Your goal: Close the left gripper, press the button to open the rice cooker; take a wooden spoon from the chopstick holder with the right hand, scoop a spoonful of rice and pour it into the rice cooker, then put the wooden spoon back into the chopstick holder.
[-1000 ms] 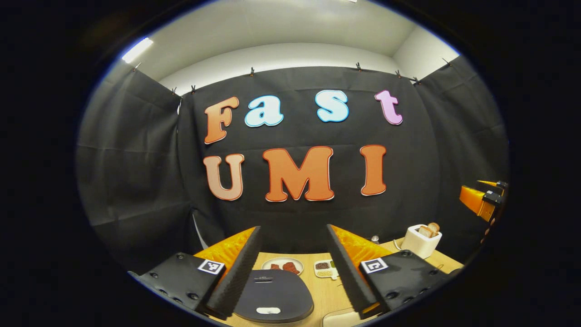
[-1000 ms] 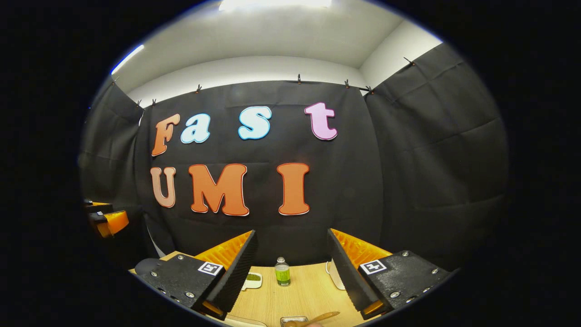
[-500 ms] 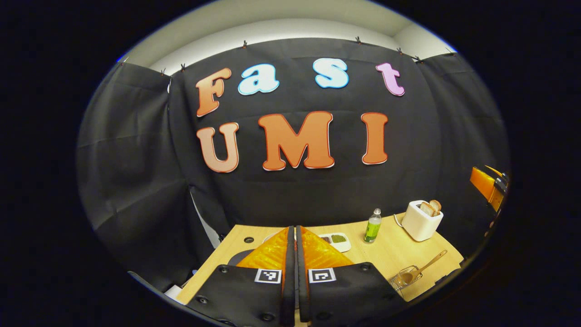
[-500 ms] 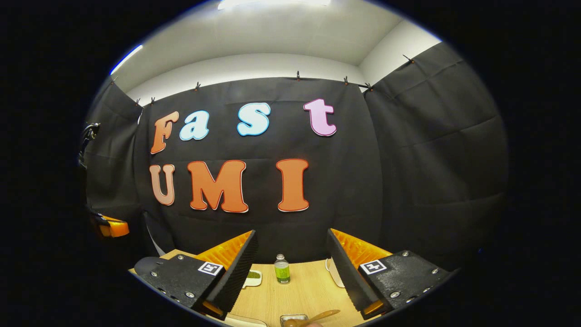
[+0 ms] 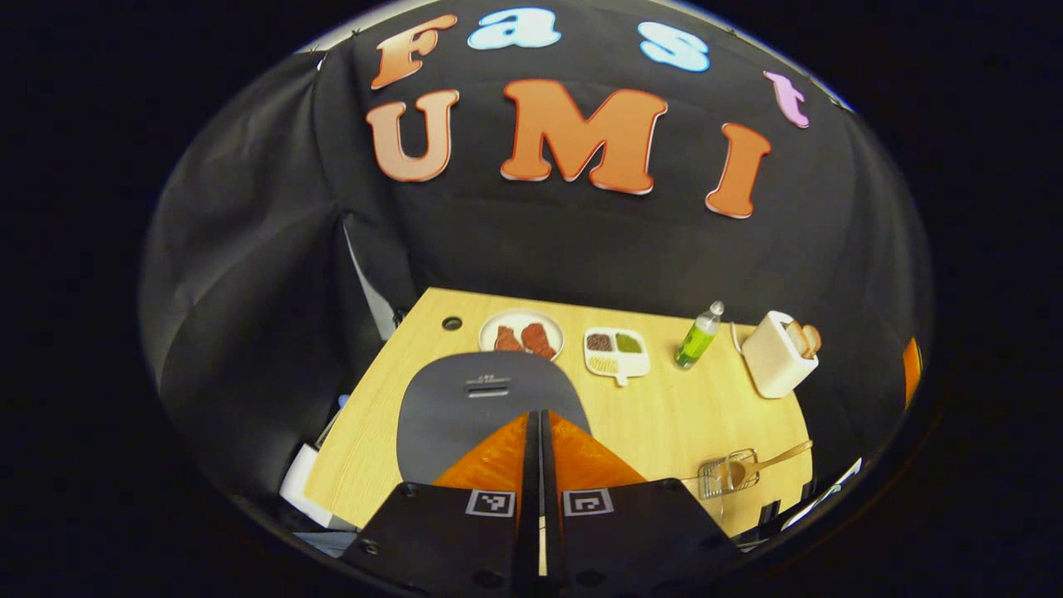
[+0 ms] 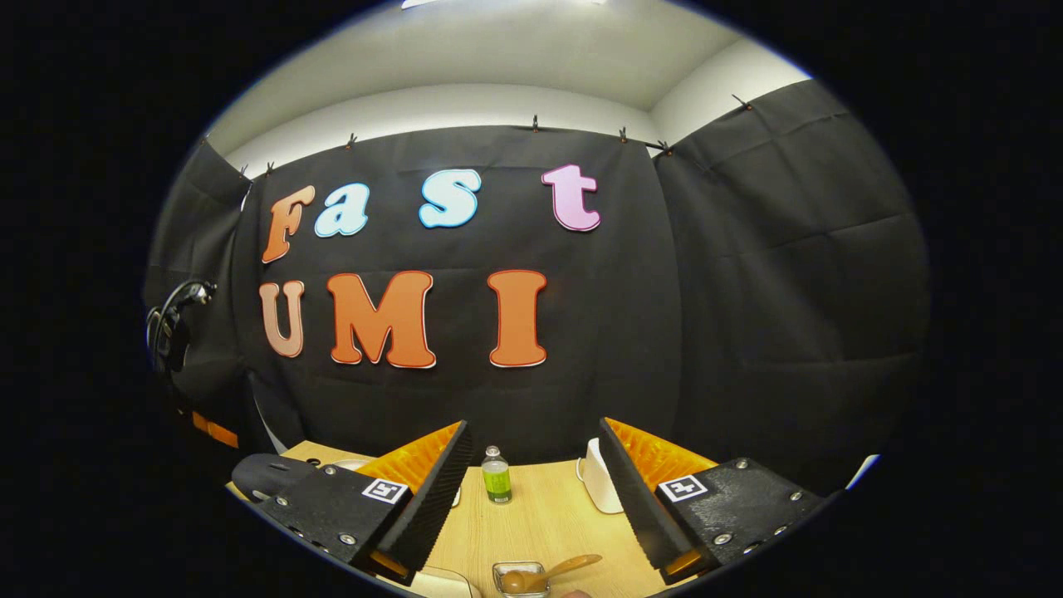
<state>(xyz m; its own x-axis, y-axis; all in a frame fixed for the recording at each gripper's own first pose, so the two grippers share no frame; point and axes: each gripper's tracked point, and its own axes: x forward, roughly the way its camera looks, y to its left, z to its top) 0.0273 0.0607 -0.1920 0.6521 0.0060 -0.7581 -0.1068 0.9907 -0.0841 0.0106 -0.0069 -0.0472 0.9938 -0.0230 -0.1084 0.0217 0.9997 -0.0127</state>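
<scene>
Clearly, the button-pressing step is judged to be in hand: the left gripper (image 5: pixel 538 498) is held with its two fingers pressed together, nothing between them, and is poised above the rice cooker (image 5: pixel 486 407), whose dark lid is seen shut. The cooker's button is hidden behind the closed fingers, so its exact place cannot be told. A downward push of the joined fingertips onto the near edge of the lid is what the next move is judged to call for; whether the lid has been opened and shut again cannot be settled from this moment.

The right gripper (image 6: pixel 531 490) is held wide, with nothing gripped. The wooden spoon (image 5: pixel 760 467) is seen resting in the wire chopstick holder (image 5: pixel 721 475), well to the right of the rice cooker, its handle leaning outward.

Beyond the rice cooker a plate of meat (image 5: pixel 521 334) and a divided dish of grains (image 5: pixel 616 351) are set; further right of the cooker a green bottle (image 5: pixel 698 336) and a white toaster (image 5: pixel 776 355) with bread are placed. Nothing is seen between the left gripper and the lid. The bottle and toaster are judged to stand well away from the path between holder and cooker.
</scene>
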